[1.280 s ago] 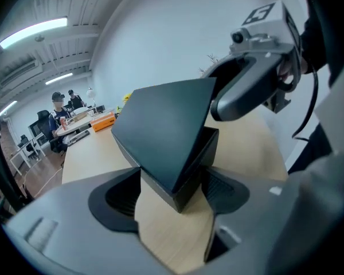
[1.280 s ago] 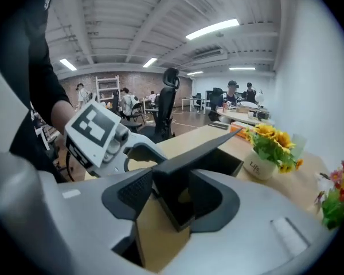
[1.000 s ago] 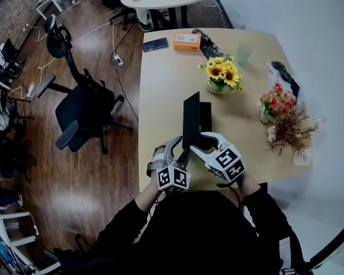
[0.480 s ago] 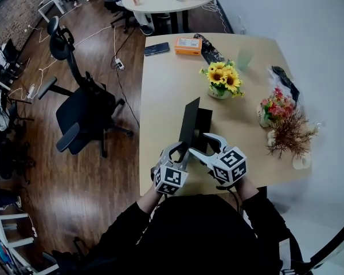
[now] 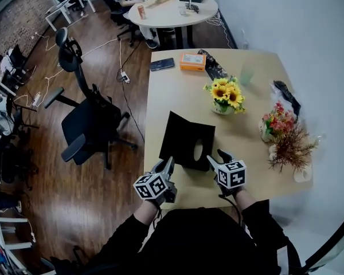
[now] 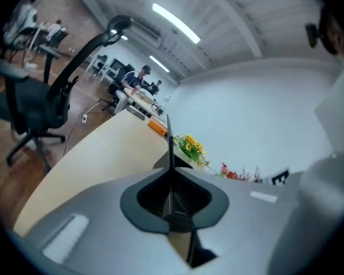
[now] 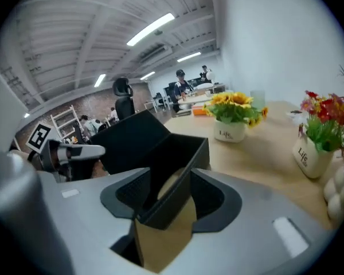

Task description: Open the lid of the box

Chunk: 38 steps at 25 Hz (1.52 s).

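The black box sits on the wooden table with its mouth open. Its black lid is swung out to the left. My left gripper is at the lid's near left edge. In the left gripper view the lid shows edge-on as a thin black sheet, and the left gripper is shut on it. My right gripper is at the box's near right corner. In the right gripper view that corner of the box fills the gap of the right gripper, whose jaws have just been closing onto it.
A pot of sunflowers stands just behind the box. A pot of red flowers and a dried twig plant are at the right. An orange box, a phone and a green cup lie at the far end. An office chair stands left of the table.
The lid has swung from upright down to the left. My left gripper moved left with it, rolled and closed. My right gripper sank toward the table's near edge.
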### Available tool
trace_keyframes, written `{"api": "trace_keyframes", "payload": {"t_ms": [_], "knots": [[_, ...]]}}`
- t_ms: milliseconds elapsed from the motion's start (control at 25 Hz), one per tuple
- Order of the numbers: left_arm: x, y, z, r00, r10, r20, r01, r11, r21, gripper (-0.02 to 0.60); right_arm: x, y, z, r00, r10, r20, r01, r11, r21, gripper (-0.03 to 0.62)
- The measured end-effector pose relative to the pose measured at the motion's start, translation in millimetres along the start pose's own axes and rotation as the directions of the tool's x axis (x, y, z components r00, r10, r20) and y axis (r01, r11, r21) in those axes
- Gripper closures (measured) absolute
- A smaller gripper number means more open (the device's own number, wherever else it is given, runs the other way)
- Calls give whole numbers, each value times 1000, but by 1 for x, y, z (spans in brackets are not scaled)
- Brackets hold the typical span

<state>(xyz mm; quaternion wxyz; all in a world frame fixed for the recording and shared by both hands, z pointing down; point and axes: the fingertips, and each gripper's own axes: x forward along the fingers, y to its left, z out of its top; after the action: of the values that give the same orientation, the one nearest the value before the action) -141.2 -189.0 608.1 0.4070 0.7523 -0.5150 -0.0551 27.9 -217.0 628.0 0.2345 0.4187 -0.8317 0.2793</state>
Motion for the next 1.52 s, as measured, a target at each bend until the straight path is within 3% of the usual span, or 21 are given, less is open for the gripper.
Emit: {"api": "trace_keyframes", "payload": {"t_ms": [160,240,360,440,520,600,680,760,920,960,1040,1160,1360,1520], "knots": [[-4,32,-12,1000,6,1,-6,973,-232,551,15,3,-32,994,3,-113,-3,1000,-2,386],[-9,47,-20,999,38,5,-34,948,-316,524,17,8,-33,993,29,-113,-29,1000,0,469],[-26,64,-32,996,92,1,-85,926,-368,518,19,8,-32,992,62,-108,-61,998,13,479],[-41,69,-34,994,114,0,-107,930,-351,518,19,8,-32,990,88,-110,-85,996,31,484],[-54,61,-25,993,118,6,-113,964,-241,511,19,7,-31,988,98,-121,-95,995,25,485],[-62,42,-8,993,111,27,-110,993,-36,509,16,3,-30,989,77,-124,-80,997,-15,482],[-61,16,11,995,88,54,-96,978,184,502,6,-3,-18,997,15,-69,-22,995,-93,505],[-56,-13,29,995,57,78,-82,924,373,502,-11,0,8,998,-26,54,35,985,-170,507],[-45,-70,56,991,17,131,-98,753,650,503,-56,28,64,958,27,284,37,975,-220,508],[-44,-84,59,990,1,138,-97,718,689,505,-67,35,75,944,43,327,33,974,-222,510],[-43,-110,62,988,-52,146,-72,682,728,505,-88,49,94,911,74,405,23,973,-231,516],[-44,-139,65,980,-124,155,-30,679,734,505,-114,69,114,866,118,487,19,964,-267,525],[-45,-153,56,983,-138,118,7,679,734,508,-142,74,125,811,116,574,49,963,-264,578],[-47,-164,57,974,-180,139,23,684,729,508,-148,69,127,797,102,595,47,972,-231,592]]}}
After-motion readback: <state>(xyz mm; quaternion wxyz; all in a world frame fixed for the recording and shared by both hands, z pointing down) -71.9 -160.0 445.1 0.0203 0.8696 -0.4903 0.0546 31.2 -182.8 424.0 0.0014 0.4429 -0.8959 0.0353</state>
